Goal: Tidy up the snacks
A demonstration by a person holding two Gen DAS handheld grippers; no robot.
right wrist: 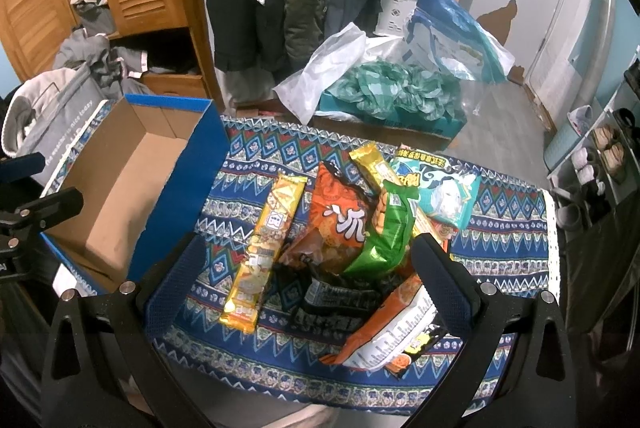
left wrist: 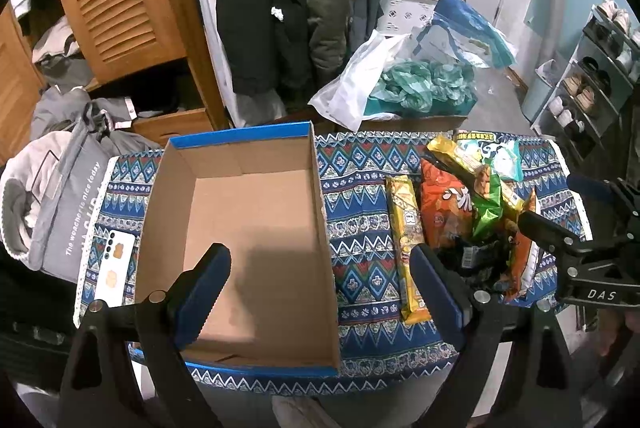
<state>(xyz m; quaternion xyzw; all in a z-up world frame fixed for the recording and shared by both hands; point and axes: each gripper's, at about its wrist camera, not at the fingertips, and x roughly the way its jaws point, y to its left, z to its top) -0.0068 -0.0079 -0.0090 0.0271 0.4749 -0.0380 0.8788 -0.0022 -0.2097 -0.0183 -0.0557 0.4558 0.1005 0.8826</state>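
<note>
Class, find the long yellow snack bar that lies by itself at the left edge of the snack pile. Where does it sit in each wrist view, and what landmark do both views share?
Left wrist view: the yellow snack bar lies right of centre, just right of the cardboard box.
Right wrist view: the bar lies near centre, leftmost of the pile.
Shared landmark: the orange snack bag beside it.

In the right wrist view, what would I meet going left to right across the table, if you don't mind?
Cardboard box → long yellow bar → orange bag → green packet → teal packet.
</note>
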